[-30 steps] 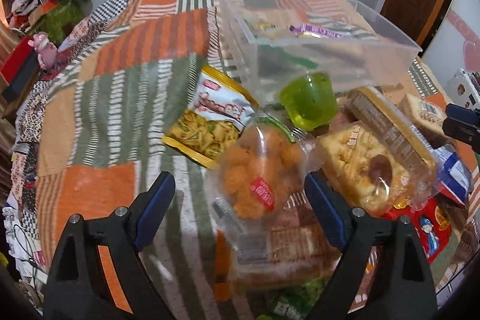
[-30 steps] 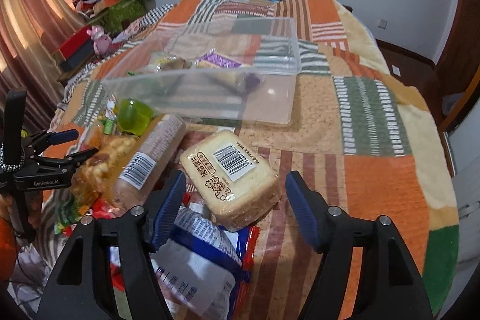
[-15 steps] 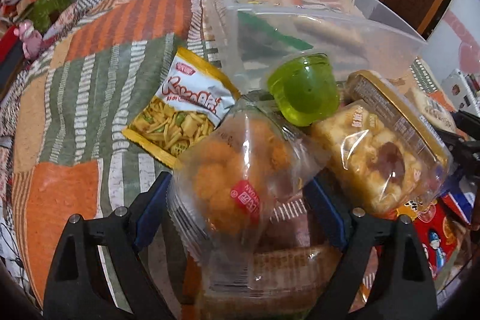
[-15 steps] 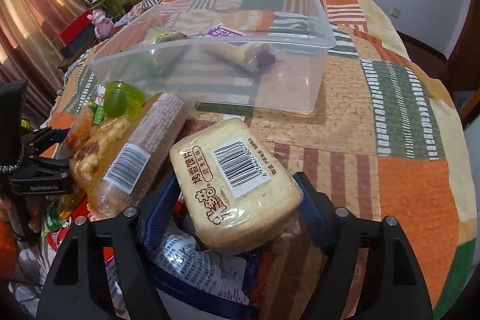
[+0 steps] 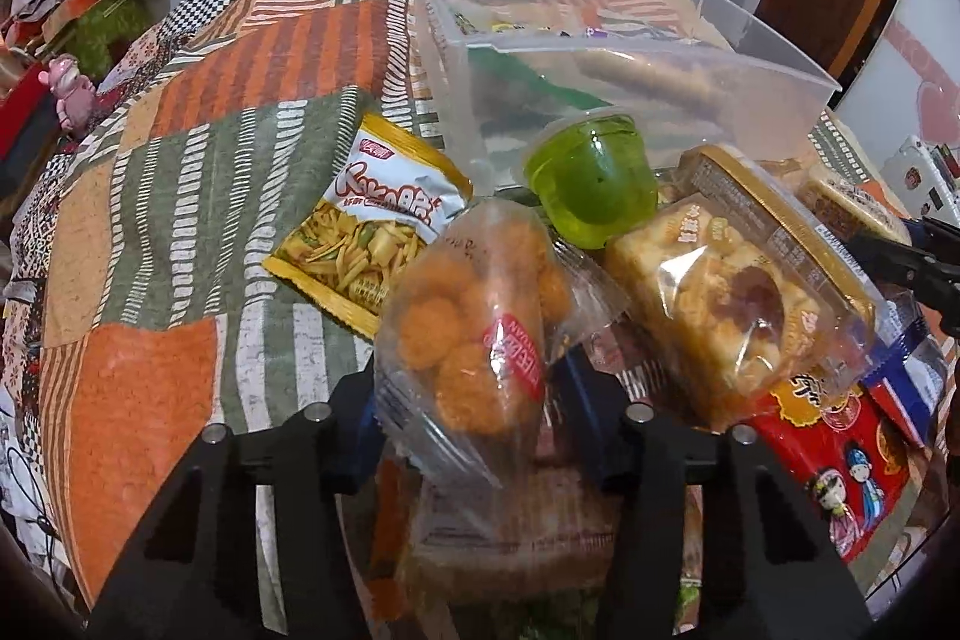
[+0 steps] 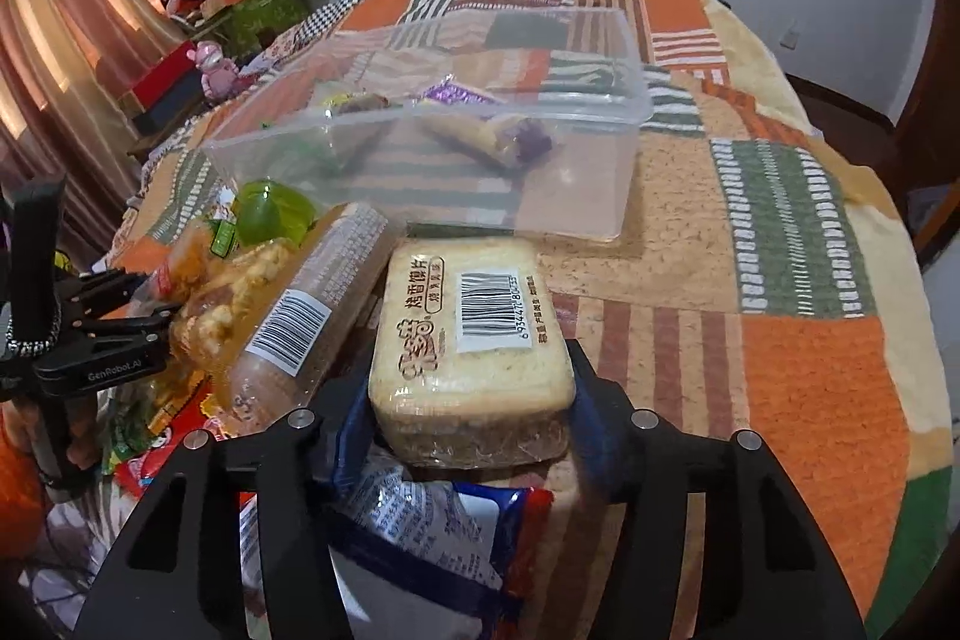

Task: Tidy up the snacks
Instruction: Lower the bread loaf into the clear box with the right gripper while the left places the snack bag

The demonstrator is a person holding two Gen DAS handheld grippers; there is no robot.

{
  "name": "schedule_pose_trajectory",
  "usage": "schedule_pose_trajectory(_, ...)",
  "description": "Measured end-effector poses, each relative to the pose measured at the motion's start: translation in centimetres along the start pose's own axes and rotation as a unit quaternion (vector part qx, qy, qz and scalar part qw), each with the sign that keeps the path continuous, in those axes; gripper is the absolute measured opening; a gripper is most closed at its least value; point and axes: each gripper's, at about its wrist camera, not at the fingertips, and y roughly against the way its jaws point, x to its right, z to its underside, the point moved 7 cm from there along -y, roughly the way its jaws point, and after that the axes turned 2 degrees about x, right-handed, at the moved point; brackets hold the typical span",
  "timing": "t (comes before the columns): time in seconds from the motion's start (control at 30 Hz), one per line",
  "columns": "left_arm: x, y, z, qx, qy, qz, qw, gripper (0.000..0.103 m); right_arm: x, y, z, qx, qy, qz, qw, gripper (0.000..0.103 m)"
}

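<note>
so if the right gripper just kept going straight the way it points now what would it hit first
Beyond the toast packet the right gripper already clamps, probably the near wall of the clear plastic bin, though depth is unclear.

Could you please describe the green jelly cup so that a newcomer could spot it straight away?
Find the clear plastic box on the patchwork blanket. The jelly cup sits just in front of its near wall, atop the heap of snacks. It is the only see-through lime-green tub there; everything around it is a bag or wrapped packet.
</note>
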Motion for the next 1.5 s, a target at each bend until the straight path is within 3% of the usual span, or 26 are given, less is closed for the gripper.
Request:
schedule_pose_trajectory(0.37,-0.5,5.4,-1.8,0.057,0.013,-0.005,0.9983,0.046,0.1,3.6,-1.6,0.053,-0.005,0.010,0.999,0.053)
schedule_pose_trajectory(0.83,1.3,10.4,-7.7,0.133,-0.006,0.001,0.9910,0.046,-0.6,7.5,-6.4,0.135,-0.008,0.008,0.991,0.053)
schedule_pose_trajectory(1.13,3.9,8.6,-11.7,0.145,-0.024,0.016,0.9890,0.046,-0.8,5.5,-9.8,0.148,-0.007,0.011,0.989,0.053)
schedule_pose_trajectory(1.5,6.4,3.3,-14.7,0.117,-0.038,0.026,0.9921,0.047,0.3,0.4,-11.4,0.109,-0.009,0.016,0.994,0.053)
